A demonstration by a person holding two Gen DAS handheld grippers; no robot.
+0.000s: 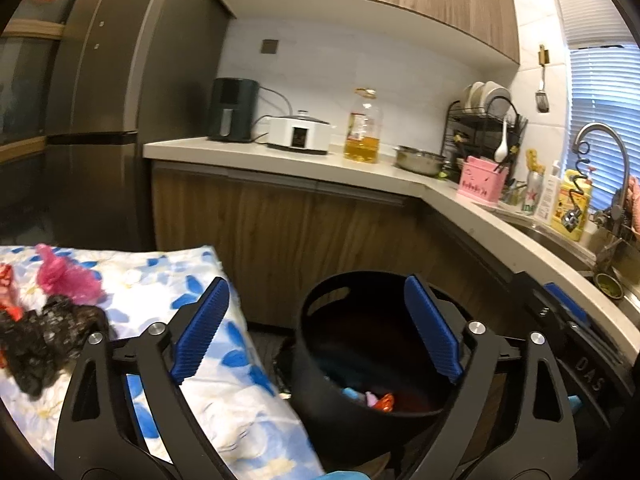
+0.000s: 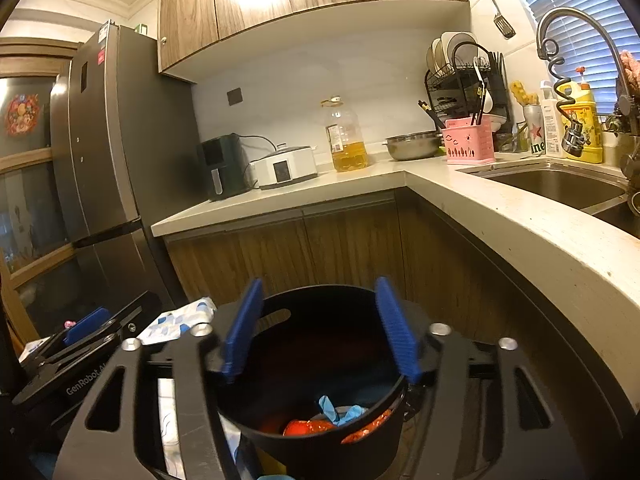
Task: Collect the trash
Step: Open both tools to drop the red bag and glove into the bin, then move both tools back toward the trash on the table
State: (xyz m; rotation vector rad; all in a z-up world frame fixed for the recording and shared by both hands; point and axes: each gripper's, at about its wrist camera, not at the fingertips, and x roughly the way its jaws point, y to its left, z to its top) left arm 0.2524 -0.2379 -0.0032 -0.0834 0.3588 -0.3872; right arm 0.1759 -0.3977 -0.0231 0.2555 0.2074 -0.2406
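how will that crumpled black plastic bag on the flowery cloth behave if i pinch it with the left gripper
The black plastic bag looks thin and crinkled, so it is probably very light and floppy, sagging from a pinch rather than holding shape. Its glossy film may slip between the pads. It lies against the pink bag, which might drag along.

You face an L-shaped pale countertop [image 2: 280, 196] over wood-grain cabinets [image 2: 340, 248], a tall grey fridge [image 2: 108, 152] at left, window blinds [image 2: 580, 12] at right.
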